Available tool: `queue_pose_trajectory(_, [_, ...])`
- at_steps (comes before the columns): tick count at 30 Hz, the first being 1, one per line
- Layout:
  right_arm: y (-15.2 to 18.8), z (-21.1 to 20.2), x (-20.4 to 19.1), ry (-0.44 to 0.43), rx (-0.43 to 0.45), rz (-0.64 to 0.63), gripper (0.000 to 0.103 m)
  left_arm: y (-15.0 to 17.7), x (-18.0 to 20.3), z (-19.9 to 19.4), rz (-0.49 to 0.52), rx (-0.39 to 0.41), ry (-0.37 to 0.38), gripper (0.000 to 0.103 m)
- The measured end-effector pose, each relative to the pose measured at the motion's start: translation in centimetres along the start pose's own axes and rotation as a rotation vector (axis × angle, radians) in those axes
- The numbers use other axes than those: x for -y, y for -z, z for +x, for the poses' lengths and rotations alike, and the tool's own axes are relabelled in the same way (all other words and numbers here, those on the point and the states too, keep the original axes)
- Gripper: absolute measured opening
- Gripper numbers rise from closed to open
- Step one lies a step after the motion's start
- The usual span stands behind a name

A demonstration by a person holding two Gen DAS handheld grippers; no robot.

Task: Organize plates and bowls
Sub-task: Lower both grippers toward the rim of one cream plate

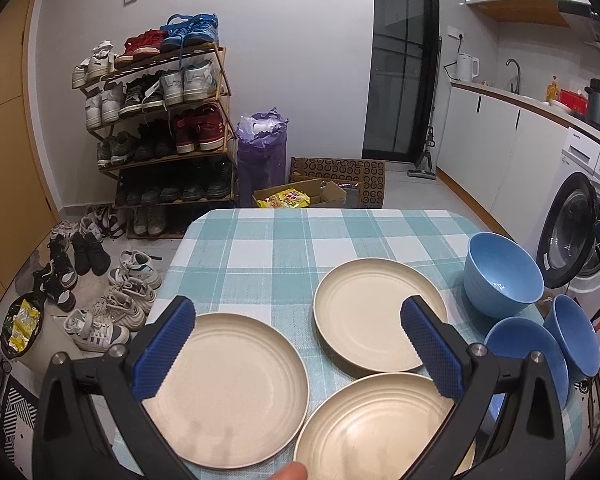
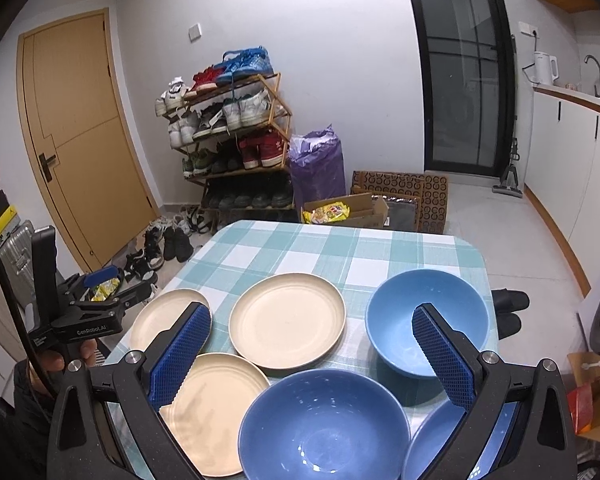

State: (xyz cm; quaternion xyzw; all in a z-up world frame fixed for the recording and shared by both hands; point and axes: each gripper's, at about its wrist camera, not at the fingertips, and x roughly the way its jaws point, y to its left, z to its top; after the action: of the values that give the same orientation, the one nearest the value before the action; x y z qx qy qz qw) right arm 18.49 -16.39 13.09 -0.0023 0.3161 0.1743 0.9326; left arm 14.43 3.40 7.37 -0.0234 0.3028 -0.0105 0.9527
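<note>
Both hand-held grippers spread wide, holding nothing, so nothing stacked yet. Left hand-held gripper (image 1: pixel 298 350) hangs over three cream plates (image 1: pixel 380 316), laid apart w/ rims nearly touching, on the tabletop (image 1: pixel 268 248). Right hand-held gripper (image 2: pixel 312 354) hovers above three blue bowls (image 2: pixel 324 428), upright, just under its fingers, likely first pick.
</note>
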Motion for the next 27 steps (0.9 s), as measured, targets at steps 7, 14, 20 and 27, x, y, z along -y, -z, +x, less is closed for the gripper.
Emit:
queue_pose_trajectory(7, [-1.2,2.9,0.0,-0.009,-0.056,-0.018,0.103,-0.7,0.5,1.4,0.014,-0.013,0.002,0.103])
queue_pose_trajectory(14, [-1.9,6.0,0.2,-0.021,-0.1,-0.014,0.103,-1.1,0.9,3.4,0.044,-0.04,-0.006,0.103])
queue_pose_trajectory(20, [-2.5,8.5,0.0,-0.021,-0.126,-0.014,0.103,-1.3,1.2,5.2,0.078,-0.051,0.005,0.103])
queue_pose_trajectory(27, [-2.8,10.9,0.0,-0.027,-0.158,-0.01,0.103,-1.4,1.5,6.9,0.102,-0.084,0.006,0.103])
